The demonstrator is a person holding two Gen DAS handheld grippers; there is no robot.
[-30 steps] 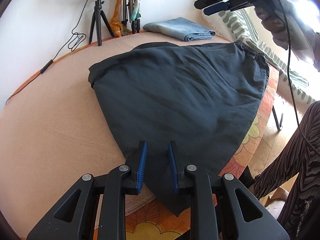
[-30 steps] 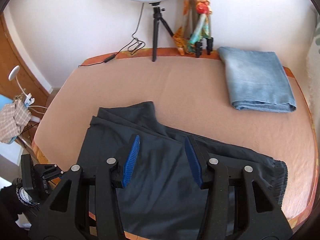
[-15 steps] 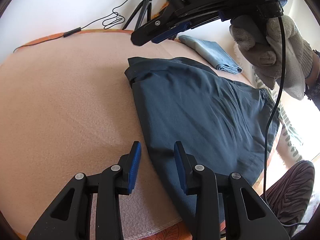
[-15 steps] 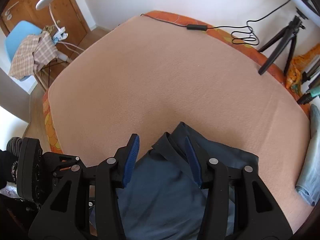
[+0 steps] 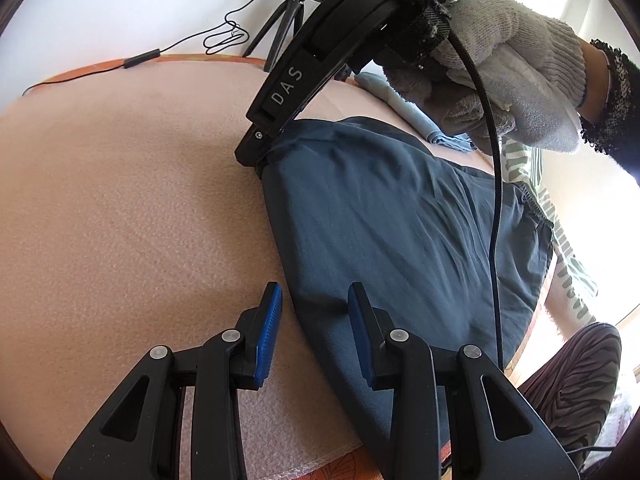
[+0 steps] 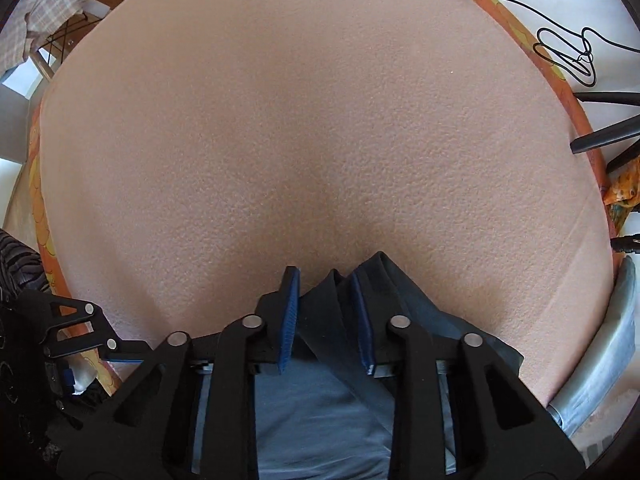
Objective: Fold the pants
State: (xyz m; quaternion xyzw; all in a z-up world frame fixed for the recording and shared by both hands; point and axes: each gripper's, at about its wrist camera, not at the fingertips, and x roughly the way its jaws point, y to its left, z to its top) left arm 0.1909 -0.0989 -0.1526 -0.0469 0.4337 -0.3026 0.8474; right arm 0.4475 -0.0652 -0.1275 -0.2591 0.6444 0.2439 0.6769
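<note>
Pants (image 5: 400, 216) flat on bed (image 5: 120, 200). Right gripper (image 6: 326, 312) jaws apart, straddling pants' corner edge; left gripper (image 5: 314, 332) jaws apart over pants' side edge. Bare bed beyond.

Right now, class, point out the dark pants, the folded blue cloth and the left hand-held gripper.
dark pants (image 5: 400, 224), left wrist view, middle of fabric.
folded blue cloth (image 5: 408, 104), left wrist view, folded edge.
left hand-held gripper (image 5: 314, 300), left wrist view, between fingertips.

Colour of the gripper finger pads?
Blue, ribbed pads on black fingers; clearest in the left wrist view.
</note>
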